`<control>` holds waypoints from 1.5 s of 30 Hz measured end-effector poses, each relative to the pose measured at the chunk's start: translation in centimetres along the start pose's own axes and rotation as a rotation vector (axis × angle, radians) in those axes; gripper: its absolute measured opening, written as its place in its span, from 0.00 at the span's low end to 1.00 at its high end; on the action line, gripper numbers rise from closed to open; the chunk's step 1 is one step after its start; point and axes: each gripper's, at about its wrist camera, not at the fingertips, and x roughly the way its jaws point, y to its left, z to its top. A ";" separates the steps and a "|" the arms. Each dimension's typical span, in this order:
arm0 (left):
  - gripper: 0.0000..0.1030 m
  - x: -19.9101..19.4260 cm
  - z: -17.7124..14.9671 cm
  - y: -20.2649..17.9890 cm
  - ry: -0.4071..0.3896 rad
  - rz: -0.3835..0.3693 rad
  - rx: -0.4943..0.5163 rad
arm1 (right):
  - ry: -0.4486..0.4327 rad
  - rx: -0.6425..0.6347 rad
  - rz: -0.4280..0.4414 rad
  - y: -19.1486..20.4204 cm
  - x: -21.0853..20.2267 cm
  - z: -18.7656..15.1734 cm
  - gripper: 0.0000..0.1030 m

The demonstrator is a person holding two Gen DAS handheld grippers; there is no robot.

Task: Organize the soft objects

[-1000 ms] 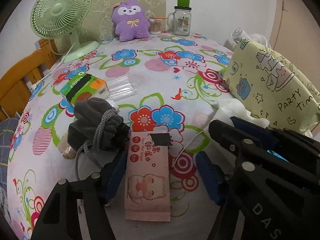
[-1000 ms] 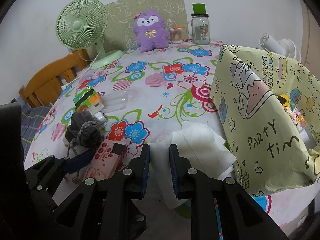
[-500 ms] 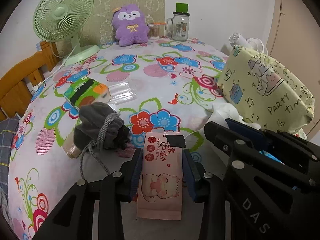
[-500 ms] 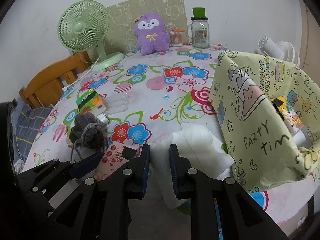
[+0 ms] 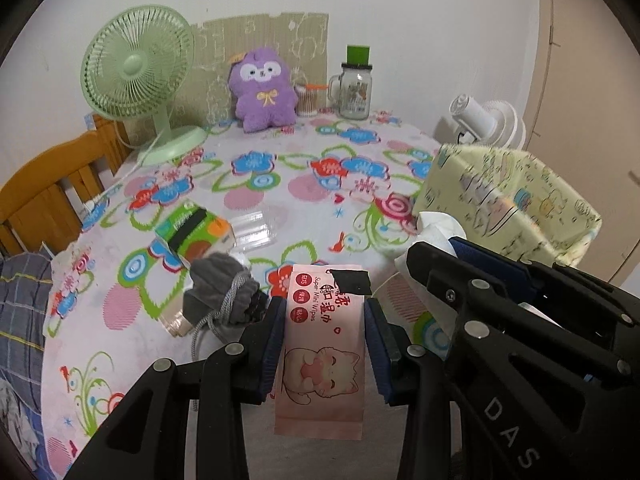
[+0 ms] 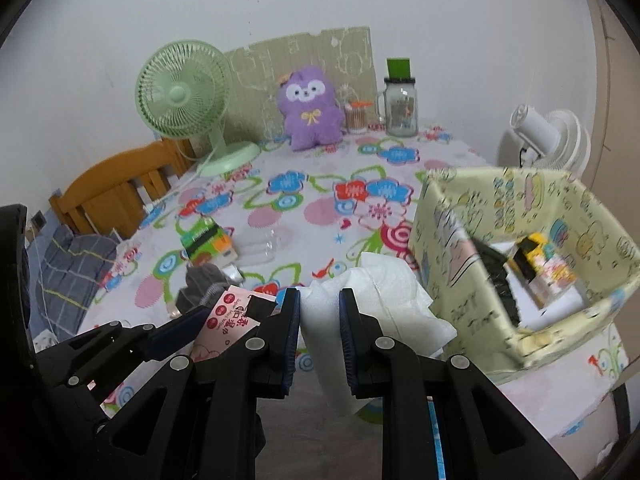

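We work at a table under a flowered cloth (image 5: 256, 184) set against a pale wall, with a wooden chair off to our left. From the left wrist view, the left gripper (image 5: 325, 340) is clamped on the pink wipes pack (image 5: 322, 344), its blue pads pressed to both long edges; a second ago those fingers stood wide around the pack as it lay on the cloth, so we judge the grasp made and the pack lifted, ready to carry. Just left of the fingers sits one grey drawstring pouch (image 5: 220, 292), beyond it one green and orange carton (image 5: 196, 230), and far ahead one purple plush (image 5: 264, 92), one green fan (image 5: 136, 72) and one glass mug (image 5: 354, 90). To the right the other tool crosses the frame, and past it stands one yellow fabric bin (image 5: 508, 200). From the right wrist view, the right gripper (image 6: 319, 336) is closed on one white foam sheet (image 6: 384, 292), as it was a second ago, though the view has risen. The bin (image 6: 460, 276) now lies open just right of these fingers, already holding a few small packets, so both soft things look close to being dropped in. We count two grippers, each loaded.
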 end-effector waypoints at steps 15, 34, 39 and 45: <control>0.39 -3.3 3.5 -3.2 -0.086 -0.035 0.039 | -0.110 0.013 -0.034 -2.2 -4.9 3.2 0.22; 0.39 -2.2 6.8 -9.5 -0.099 -0.099 0.118 | -0.149 0.079 -0.091 -8.3 -6.6 5.0 0.16; 0.39 -0.7 7.5 -11.6 -0.087 -0.131 0.136 | -0.138 0.098 -0.119 -10.7 -6.3 5.2 0.16; 0.39 1.0 8.2 -14.0 -0.074 -0.158 0.158 | -0.124 0.121 -0.146 -13.6 -5.7 5.4 0.16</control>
